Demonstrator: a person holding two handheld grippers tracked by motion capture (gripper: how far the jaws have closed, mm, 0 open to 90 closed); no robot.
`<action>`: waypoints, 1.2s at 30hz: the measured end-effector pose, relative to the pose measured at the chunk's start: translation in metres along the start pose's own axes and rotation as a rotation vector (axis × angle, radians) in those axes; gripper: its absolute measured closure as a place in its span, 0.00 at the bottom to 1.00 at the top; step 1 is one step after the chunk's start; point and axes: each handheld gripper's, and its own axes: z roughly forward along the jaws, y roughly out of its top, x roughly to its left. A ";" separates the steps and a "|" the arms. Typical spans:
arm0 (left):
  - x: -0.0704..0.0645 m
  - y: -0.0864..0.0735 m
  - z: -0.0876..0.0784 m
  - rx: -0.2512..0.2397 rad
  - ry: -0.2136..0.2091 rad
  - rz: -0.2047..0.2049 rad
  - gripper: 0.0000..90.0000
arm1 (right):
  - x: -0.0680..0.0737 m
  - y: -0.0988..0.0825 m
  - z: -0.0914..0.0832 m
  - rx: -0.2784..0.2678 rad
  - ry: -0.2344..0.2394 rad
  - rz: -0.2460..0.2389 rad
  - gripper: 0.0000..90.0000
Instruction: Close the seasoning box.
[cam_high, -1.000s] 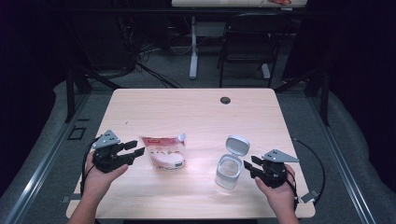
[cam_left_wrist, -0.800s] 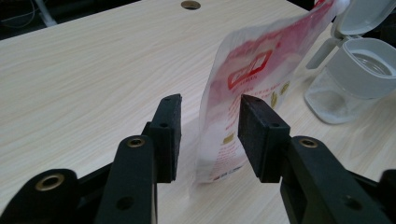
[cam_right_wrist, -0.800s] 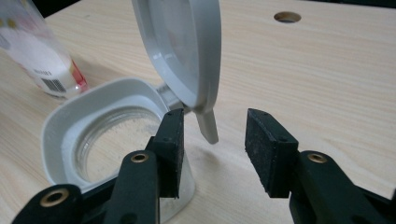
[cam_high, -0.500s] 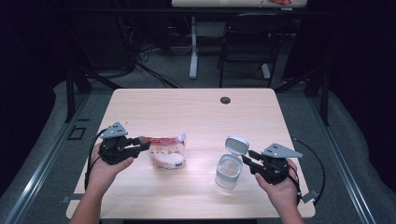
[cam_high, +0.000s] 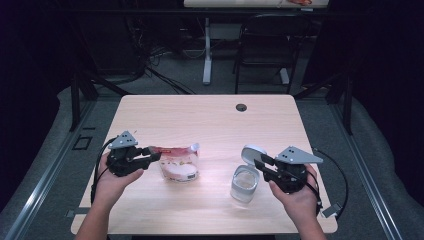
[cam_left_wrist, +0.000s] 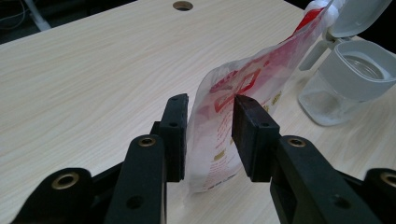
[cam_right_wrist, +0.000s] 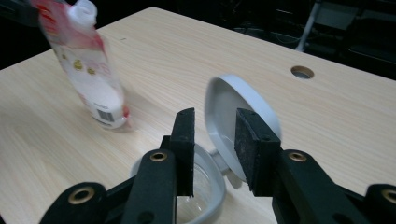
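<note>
A red and white spouted pouch (cam_high: 177, 162) is near the table's front left. My left gripper (cam_high: 152, 154) has just closed on its bottom end, and in the left gripper view the pouch (cam_left_wrist: 243, 84) is pinched between the pads of my left gripper (cam_left_wrist: 208, 116). A clear jar (cam_high: 244, 184) stands at the front right with its grey flip lid (cam_high: 251, 151) hinged open. My right gripper (cam_high: 261, 166) hovers over the jar's rim. Its jaws have just been closing, with nothing pressed between them. In the right gripper view the lid (cam_right_wrist: 224, 112) stands just beyond my right gripper (cam_right_wrist: 215, 126).
The wooden table (cam_high: 200, 120) has a cable hole (cam_high: 241, 107) near its far edge. Dark floor, a chair and desk legs lie beyond. Cables trail from both grippers off the table's front corners.
The left jaws closed on the pouch's end and tipped it up off the table. The right gripper rose from beside the jar to its open lid, its jaws narrowing.
</note>
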 end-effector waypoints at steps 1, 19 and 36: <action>0.000 0.000 0.000 -0.002 0.003 0.001 0.75 | 0.003 0.003 0.002 0.000 0.008 -0.014 0.76; 0.003 -0.002 -0.004 0.013 -0.013 -0.003 0.85 | 0.031 0.032 0.058 0.040 0.143 -0.076 0.75; 0.003 -0.002 -0.004 0.008 -0.012 0.000 0.85 | 0.055 0.048 0.100 0.062 0.253 -0.127 0.75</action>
